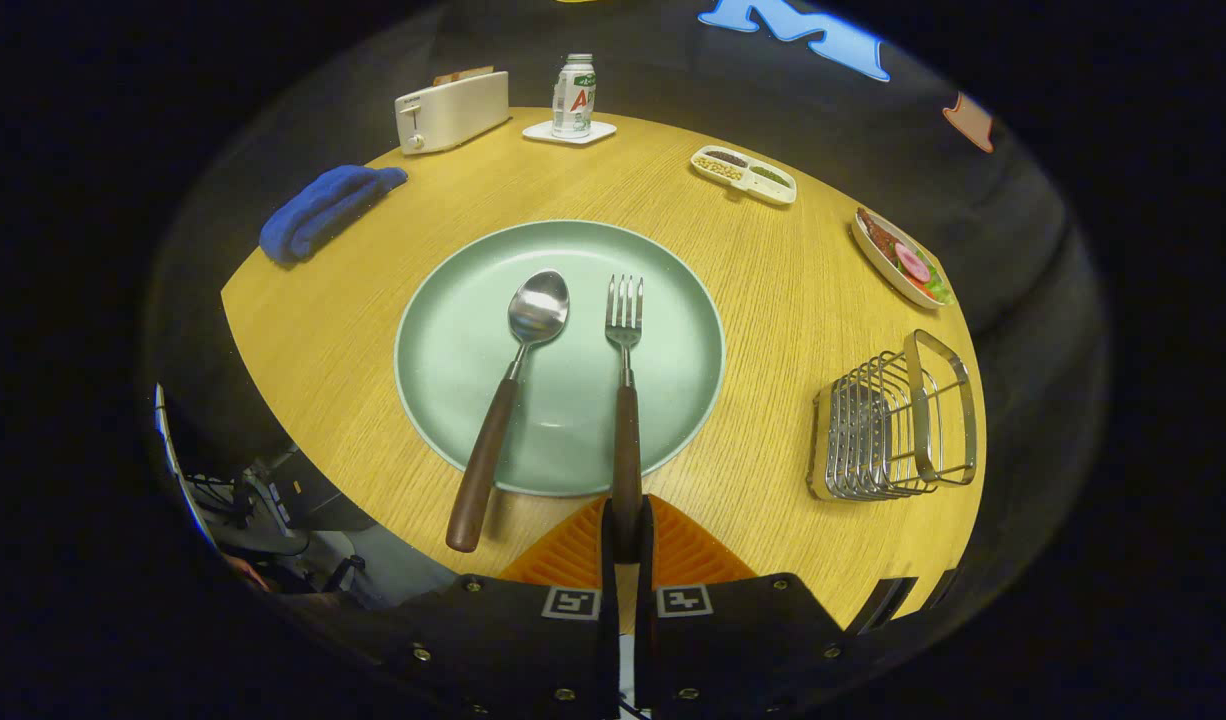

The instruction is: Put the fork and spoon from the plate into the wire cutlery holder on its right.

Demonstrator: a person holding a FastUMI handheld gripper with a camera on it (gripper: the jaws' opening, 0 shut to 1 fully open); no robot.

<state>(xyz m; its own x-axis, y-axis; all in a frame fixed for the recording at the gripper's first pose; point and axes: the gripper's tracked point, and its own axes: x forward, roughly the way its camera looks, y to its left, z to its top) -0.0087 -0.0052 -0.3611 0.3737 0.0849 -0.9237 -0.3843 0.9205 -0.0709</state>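
Pale green, the plate point(453, 350) sits in the middle of the wooden desk point(773, 280) with the spoon point(513, 385) and fork point(624, 400) lying side by side on it, their dark handles reaching past its near rim. The hand-held gripper point(626, 535) has both fingers clamped on the end of the fork's handle, while the spoon lies untouched just to the left. Off to the plate's right stands the wire cutlery holder point(893, 420), well apart from the fingers; a blue cloth point(323, 210), a toaster point(451, 110), a can point(574, 95) and two food dishes point(743, 173) point(901, 258) line the far edge.
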